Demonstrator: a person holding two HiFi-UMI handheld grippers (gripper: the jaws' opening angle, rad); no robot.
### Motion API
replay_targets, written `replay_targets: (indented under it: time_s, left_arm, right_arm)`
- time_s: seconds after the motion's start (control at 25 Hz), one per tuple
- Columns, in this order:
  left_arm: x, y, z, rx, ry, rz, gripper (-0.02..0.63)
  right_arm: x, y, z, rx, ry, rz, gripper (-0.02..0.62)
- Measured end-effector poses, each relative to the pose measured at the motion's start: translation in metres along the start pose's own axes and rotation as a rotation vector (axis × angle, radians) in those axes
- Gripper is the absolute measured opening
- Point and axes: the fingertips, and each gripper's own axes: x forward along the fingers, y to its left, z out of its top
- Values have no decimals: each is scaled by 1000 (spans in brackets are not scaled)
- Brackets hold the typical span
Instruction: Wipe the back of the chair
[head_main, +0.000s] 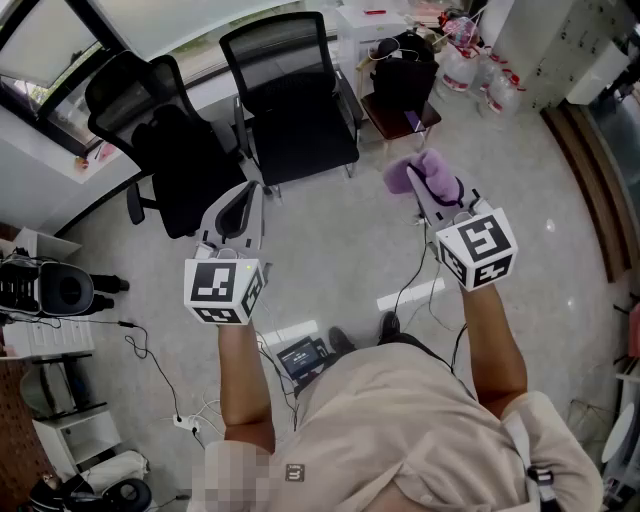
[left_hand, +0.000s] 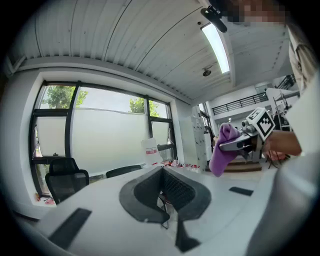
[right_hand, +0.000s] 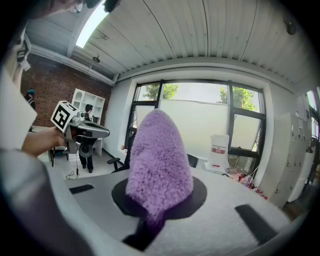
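Note:
Two black chairs stand ahead by the window: a mesh-back chair (head_main: 285, 70) and an office chair with a headrest (head_main: 140, 95) to its left, seen also as the office chair (left_hand: 65, 177) in the left gripper view. My right gripper (head_main: 428, 185) is shut on a fluffy purple cloth (head_main: 420, 172), held in the air well short of both chairs. That cloth (right_hand: 160, 160) fills the middle of the right gripper view and hides the jaw tips. My left gripper (head_main: 252, 190) is raised beside it, jaws together with nothing between them. The left gripper view shows the cloth (left_hand: 222, 150) hanging at its right.
A low table with a black bag (head_main: 405, 80) stands right of the mesh chair, with water bottles (head_main: 465, 65) behind it. Cables (head_main: 150, 360), a power strip (head_main: 185, 422) and a small device (head_main: 300, 355) lie on the floor near my feet. Shelving (head_main: 50, 290) lines the left.

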Motion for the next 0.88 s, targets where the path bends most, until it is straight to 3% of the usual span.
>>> replay_targets:
  time_s: [0.64,0.88]
  left_arm:
    - [-4,20,-12,-2,10,-17,6]
    - [-8,28,-14,-1,5,-23,6]
  right_arm:
    - [13,14,1,4,6,-23,15]
    - [19,20,5,61,-28,-27,17]
